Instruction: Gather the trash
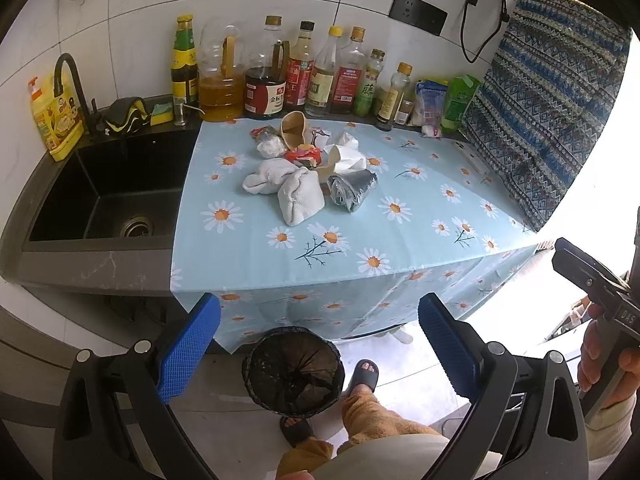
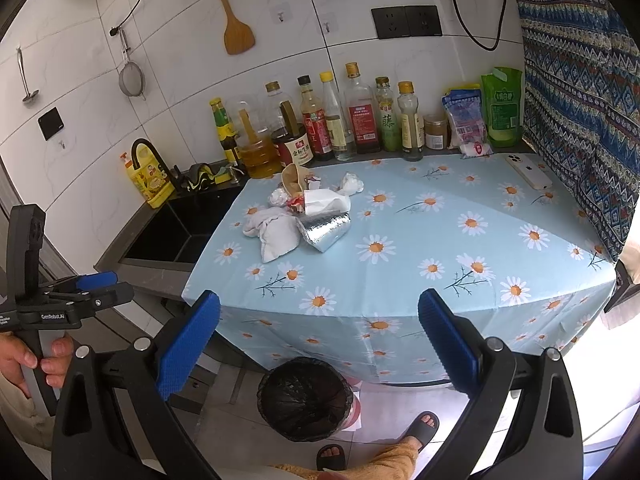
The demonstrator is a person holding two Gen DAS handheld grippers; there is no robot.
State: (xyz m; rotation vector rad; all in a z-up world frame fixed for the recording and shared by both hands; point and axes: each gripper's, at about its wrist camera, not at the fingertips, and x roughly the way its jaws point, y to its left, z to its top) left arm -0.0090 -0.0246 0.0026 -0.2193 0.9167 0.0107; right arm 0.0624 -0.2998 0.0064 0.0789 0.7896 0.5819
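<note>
Left tongs [image 1: 319,344]: spread wide, nothing held, blue pads [image 1: 188,350] with a fine waffle texture. Right tongs [image 2: 319,342]: likewise spread wide and unloaded, ribbed blue pads [image 2: 448,346].

Tabletop [image 1: 360,232]: draped in a smooth light-blue cloth printed with daisies, hanging over the front edge.

Trash pile [image 1: 308,164]: heaped near the back left of the tabletop. Soft crumpled white cloth or paper wads [image 1: 288,192] at front, touching a creased silver foil pouch [image 1: 352,190]; behind these, a tan paper cup [image 1: 294,128] lying on its side, white tissue [image 1: 346,152] and a red wrapper [image 1: 302,156], possibly more beneath.

Bin [image 1: 294,370]: round, on the floor below the tabletop edge, lined with a wrinkled black bag; contents indistinct.

Sink [image 1: 108,192]: matte black, rectangular, left of the cloth.

Bottles [image 1: 280,72]: glass and plastic, ranked along the tiled wall.
</note>
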